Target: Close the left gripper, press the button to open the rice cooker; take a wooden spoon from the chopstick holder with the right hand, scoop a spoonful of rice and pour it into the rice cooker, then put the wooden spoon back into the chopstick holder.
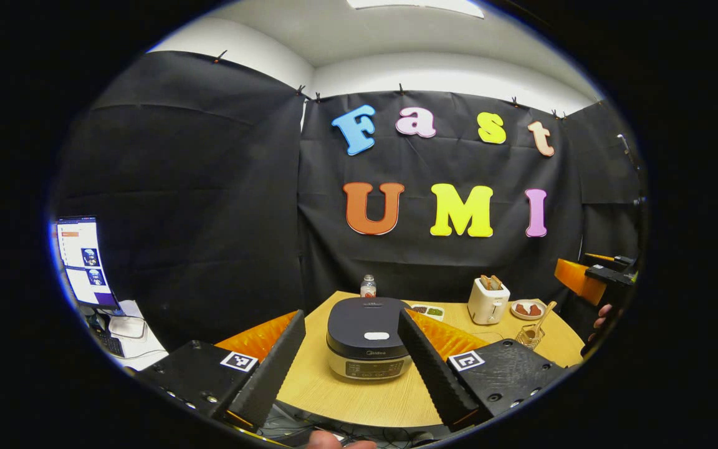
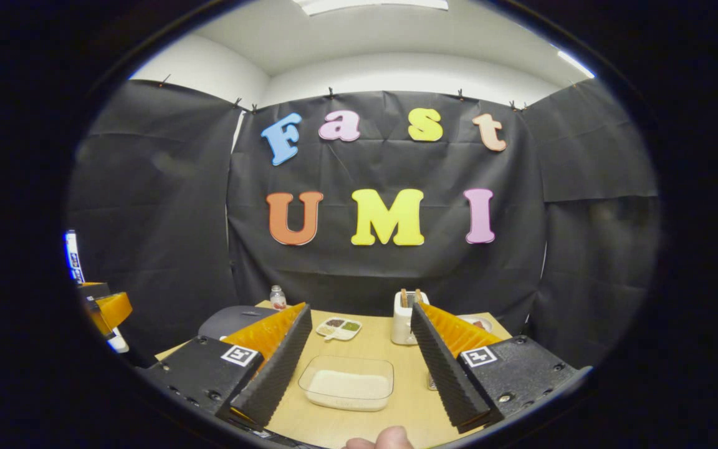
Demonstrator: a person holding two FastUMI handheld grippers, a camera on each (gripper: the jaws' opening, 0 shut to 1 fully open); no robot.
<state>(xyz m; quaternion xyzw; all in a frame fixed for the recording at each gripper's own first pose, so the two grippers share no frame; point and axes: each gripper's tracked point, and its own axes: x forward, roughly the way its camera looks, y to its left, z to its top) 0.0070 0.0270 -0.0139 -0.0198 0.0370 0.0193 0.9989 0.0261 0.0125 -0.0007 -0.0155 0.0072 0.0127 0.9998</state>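
1. On the wooden bench (image 1: 359,399), framed between the left gripper (image 1: 351,358)'s spread fingers, sits the rice cooker (image 1: 368,340) with its dark lid down and a pale button on top.
2. Those fingers stand wide apart and grip nothing, well short of the cooker.
3. Right of the cooker, near the bench's edge, the chopstick holder (image 1: 529,335) carries the wooden spoon (image 1: 545,317), its handle leaning up and to the right.
4. Behind the cooker stand a small bottle (image 1: 368,286), a divided dish (image 1: 427,310), a white toaster (image 1: 488,300) and a small plate (image 1: 526,309).
5. At the far right of the left gripper view the other gripper (image 1: 596,277) hangs in the air, part of a hand just below it.
6. The right gripper (image 2: 356,368) is also spread wide and empty; between its fingers a clear tray of rice (image 2: 347,382) lies on the bench.
7. A monitor (image 1: 81,262) glows at the far left.
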